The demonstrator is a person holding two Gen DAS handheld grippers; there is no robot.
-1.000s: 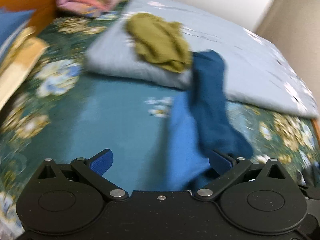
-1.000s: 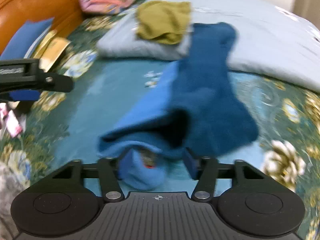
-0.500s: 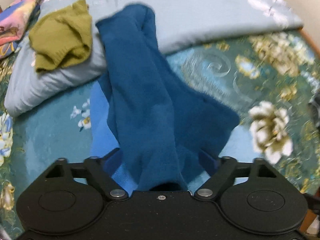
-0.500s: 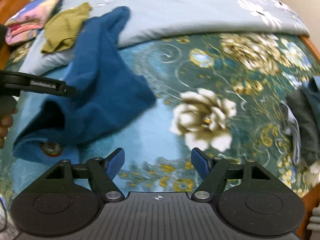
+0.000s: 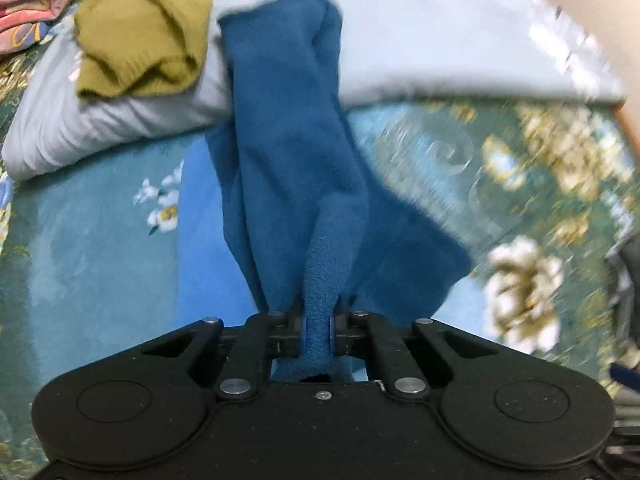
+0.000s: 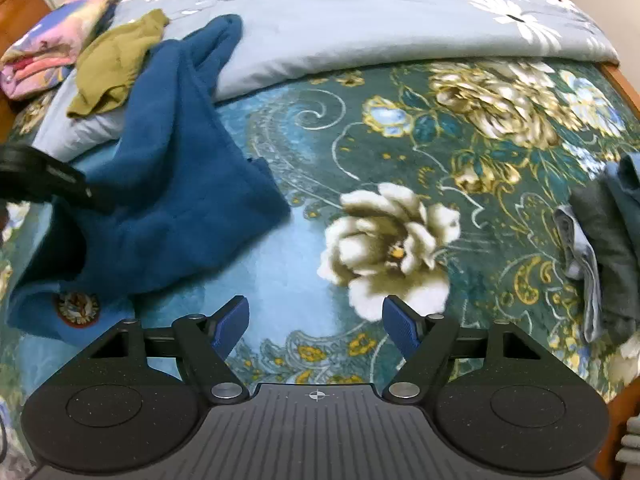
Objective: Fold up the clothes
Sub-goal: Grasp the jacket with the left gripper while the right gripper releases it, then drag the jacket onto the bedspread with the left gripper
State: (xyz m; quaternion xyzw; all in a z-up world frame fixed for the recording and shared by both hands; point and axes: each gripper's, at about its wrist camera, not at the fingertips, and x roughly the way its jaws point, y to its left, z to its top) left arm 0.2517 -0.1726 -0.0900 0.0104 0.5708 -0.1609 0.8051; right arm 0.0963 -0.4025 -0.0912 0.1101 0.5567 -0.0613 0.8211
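Observation:
A dark blue fleece garment (image 5: pixel 288 160) lies crumpled on the floral bedspread, one end draped up onto a grey quilt. My left gripper (image 5: pixel 318 328) is shut on a bunched fold of it, which runs up between the jaws. In the right wrist view the same garment (image 6: pixel 180 168) lies at the left, with a round badge (image 6: pixel 76 308) on its near corner. The left gripper's black body (image 6: pixel 44 180) shows above it. My right gripper (image 6: pixel 316 320) stands open over bare bedspread to the right of the garment, nothing between its blue pads (image 6: pixel 230 326).
An olive sweater (image 6: pixel 116 60) sits on the grey quilt (image 6: pixel 360 20) at the back. Folded pink patterned cloth (image 6: pixel 52 40) lies far left. A pile of grey and blue clothes (image 6: pixel 608 248) sits at the right, near the wooden bed edge (image 6: pixel 624 84).
The left jaws swung over the blue garment and closed on a fold of it. The right gripper left the garment and shifted right over the flowered bedspread, jaws open.

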